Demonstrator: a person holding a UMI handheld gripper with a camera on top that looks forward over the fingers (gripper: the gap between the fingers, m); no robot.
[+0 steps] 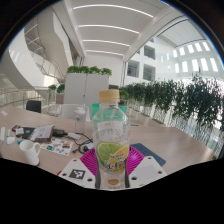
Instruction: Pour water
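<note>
Plastic bottle (112,140) between hand-held gripper (111,166) fingers

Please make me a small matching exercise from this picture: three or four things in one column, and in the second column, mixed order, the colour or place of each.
Things:
1. bottle
2. bottle cap
3. pads
4. hedge planter

Descriptions:
A. yellow
B. pink, at either side of the bottle
C. far behind the table, green on top
D. clear with a green label, held between the jaws

Pairs: 1-D, 2-A, 3-B, 4-C
</note>
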